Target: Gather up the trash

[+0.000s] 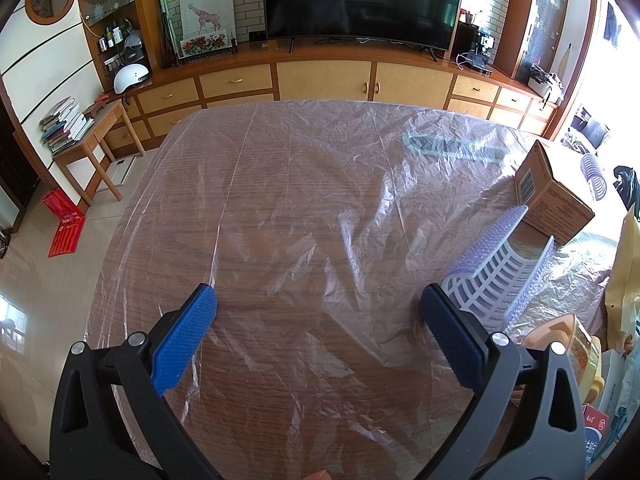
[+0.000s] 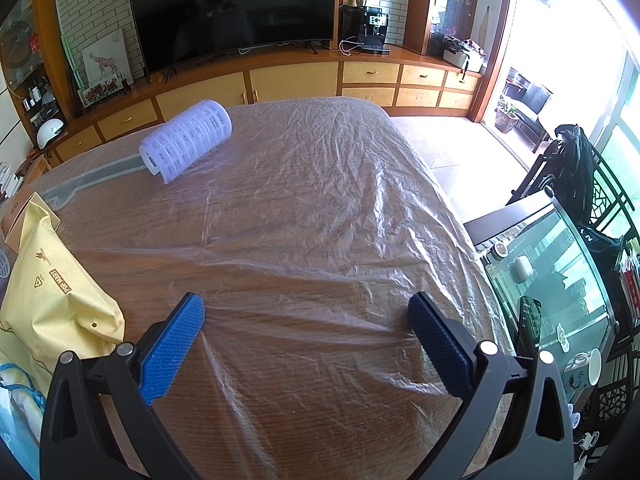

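cardboard box left view; glass cabinet right

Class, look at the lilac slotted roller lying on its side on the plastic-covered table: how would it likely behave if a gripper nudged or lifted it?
The lilac roller is a cylinder lying on its side, so a nudge would probably make it roll. Its wall is slotted and it looks hollow, so it is likely light. The crinkled plastic sheet beneath may slow it slightly.

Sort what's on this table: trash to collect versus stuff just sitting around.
Likely trash: lilac hair roller, second roller, cardboard box, yellow bag.

Just there: plastic sheet, TV, white helmet, book stack.
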`<state>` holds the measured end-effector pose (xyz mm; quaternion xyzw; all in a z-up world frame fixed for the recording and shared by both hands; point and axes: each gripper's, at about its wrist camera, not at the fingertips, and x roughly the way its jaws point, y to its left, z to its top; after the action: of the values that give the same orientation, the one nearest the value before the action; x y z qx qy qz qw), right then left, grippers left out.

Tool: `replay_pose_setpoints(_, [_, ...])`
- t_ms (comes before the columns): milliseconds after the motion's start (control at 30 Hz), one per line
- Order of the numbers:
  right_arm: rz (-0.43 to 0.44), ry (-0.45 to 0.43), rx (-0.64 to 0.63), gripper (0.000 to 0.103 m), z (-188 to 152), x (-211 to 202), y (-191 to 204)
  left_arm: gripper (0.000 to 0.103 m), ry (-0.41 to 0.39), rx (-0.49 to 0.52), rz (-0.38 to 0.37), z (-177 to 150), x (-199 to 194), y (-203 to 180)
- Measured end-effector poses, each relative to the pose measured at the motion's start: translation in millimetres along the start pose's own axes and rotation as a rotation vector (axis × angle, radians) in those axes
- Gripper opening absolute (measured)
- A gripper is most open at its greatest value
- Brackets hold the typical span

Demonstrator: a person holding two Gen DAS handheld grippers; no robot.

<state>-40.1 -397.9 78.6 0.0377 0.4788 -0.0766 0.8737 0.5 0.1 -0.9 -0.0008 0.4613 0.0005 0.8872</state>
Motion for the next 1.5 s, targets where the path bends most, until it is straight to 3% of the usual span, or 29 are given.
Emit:
replay_pose_setpoints(567, [0.001,0.000,-0.003,0.099,2.4,0.7,-1.5,0.102,0.000,-0.001,0.000,-0.3,1.5,0.3])
replay_pose_setpoints(700, [-0.004,0.055,0.004,0.099,5.9,-0.6,-3.2,0.102,0.011,0.009,-0.005,0.9,2.4,1.0])
replay_pose_setpoints(800, [-0.011,0.014,0.038,0.099,16.2,-21.0,-10.4,0.102,0.018,-0.015,0.001,4.6,-1.2,11.2])
replay_pose_setpoints(933, [0.002,-0.078,0.050,0.099,32.6,-67.7,-7.6,0.102,-0.071,0.030,0.029,16.9,-36.1,10.0])
replay_pose_setpoints(1167, [0.150,-0.076,0.127,0.099,75.3,-87.7,24.3,0.102,-0.145,0.212,-0.055,35.2,-71.1,-52.2])
replay_pose_setpoints(1367, [0.142,0.018,0.121,0.099,98.4,-59.6,59.1,0.102,-0.121,0.330,-0.155,53.8,-70.5,-104.1])
replay_pose_setpoints(1500, [0.146,0.122,0.206,0.093,118.7,-22.8,63.0,0.102,-0.087,0.391,-0.185,69.4,-57.9,-135.0])
